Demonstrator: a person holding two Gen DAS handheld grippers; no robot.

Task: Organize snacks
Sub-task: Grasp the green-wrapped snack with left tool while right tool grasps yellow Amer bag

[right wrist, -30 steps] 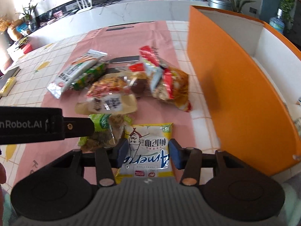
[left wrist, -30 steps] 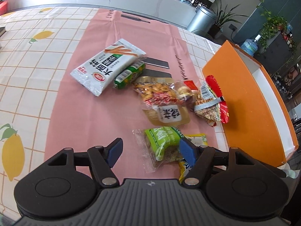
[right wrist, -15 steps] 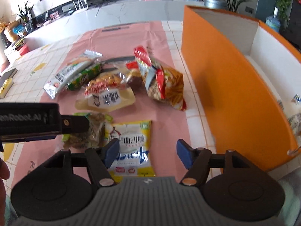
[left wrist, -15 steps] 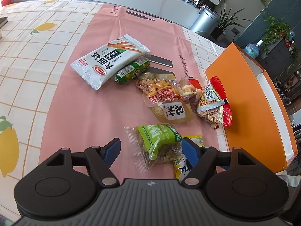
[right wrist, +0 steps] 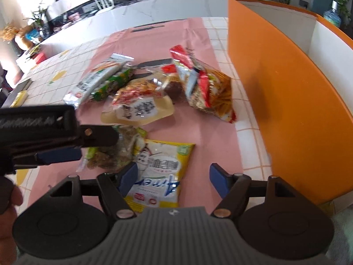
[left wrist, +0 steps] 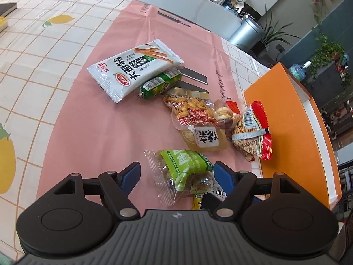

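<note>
Several snack packets lie on a pink mat [left wrist: 88, 132]. My left gripper [left wrist: 177, 173] hangs over a green-labelled clear packet [left wrist: 187, 172] that lies between its blue pads; its jaws are opening and do not press on it. My right gripper [right wrist: 174, 176] is above a yellow and white packet [right wrist: 161, 174], which lies flat near the left pad; its jaws are opening too, with nothing gripped. Further off lie a white noodle-stick packet [left wrist: 132, 68], a green sausage [left wrist: 161, 84], a clear peanut pouch [left wrist: 198, 123] and a red and yellow crisp bag [left wrist: 253, 132]. The left gripper [right wrist: 57, 154] shows at the left of the right wrist view.
An orange box [right wrist: 286, 88] with white inner walls stands open-topped on the right, close to the crisp bag [right wrist: 209, 90]. The tablecloth [left wrist: 33, 55] has a grid and lemon print. A grey counter, a bin and plants lie beyond the table. A hand [right wrist: 8, 209] shows at the lower left.
Both grippers' jaws have spread wider. The right one let go of the yellow and white packet, which now lies flat on the mat. The left wrist view has rolled slightly.
</note>
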